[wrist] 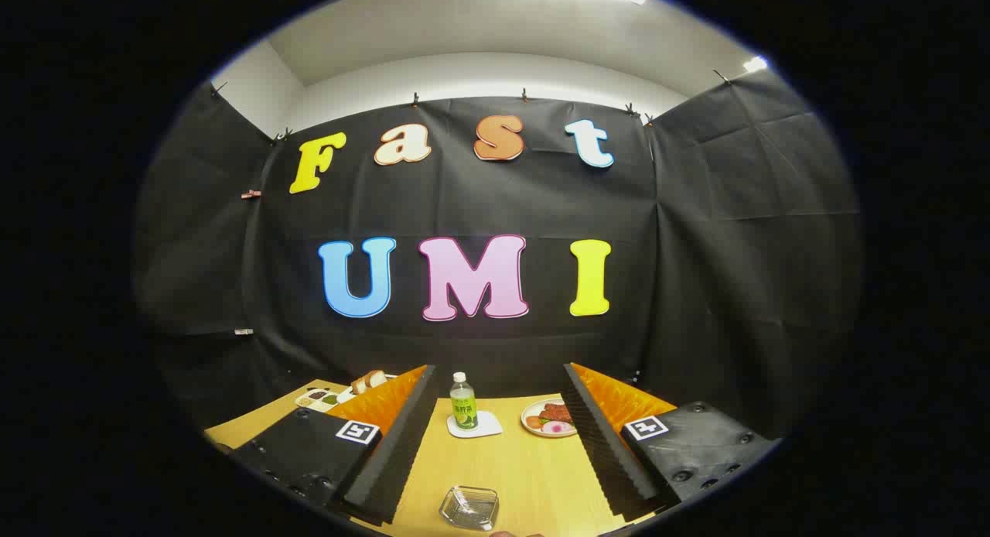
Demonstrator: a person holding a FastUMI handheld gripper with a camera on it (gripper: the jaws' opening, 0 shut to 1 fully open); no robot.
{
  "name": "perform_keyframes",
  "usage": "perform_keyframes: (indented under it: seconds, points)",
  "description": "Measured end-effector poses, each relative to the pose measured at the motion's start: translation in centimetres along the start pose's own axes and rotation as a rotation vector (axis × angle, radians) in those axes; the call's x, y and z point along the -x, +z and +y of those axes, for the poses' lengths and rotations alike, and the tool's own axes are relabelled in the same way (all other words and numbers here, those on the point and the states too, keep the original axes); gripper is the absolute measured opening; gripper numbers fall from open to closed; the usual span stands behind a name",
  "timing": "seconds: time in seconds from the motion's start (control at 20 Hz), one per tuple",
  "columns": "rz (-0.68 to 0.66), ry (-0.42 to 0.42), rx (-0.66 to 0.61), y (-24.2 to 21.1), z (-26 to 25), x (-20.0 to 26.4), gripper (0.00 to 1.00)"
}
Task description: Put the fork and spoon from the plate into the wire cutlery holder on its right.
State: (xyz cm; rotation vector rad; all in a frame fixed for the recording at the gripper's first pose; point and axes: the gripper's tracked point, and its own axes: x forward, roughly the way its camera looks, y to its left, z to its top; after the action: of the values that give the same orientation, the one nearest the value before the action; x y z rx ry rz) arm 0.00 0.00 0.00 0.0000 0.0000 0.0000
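My gripper (499, 382) is held above a light wooden table (534, 475), its two black ribbed fingers (402, 436) spread wide apart with nothing between them. Between the fingers and beyond them stands a small green-labelled bottle (463, 401) on a white coaster (474, 426). A plate of food (547, 418) lies just inside the right finger, near the booth wall.
A clear glass dish (469, 507) sits on the table close below the fingers. To the left of the left finger lie a small tray of food (317, 398) and some sliced bread (369, 381). The black cloth wall closes off the table's far side.
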Motion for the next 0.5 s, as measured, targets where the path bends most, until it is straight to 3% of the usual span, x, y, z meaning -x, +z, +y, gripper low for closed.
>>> perform_keyframes:
  seconds: [0.5]
  points:
    - [-0.008, -0.017, 0.048, -0.7, 3.8, 0.6, 0.99]
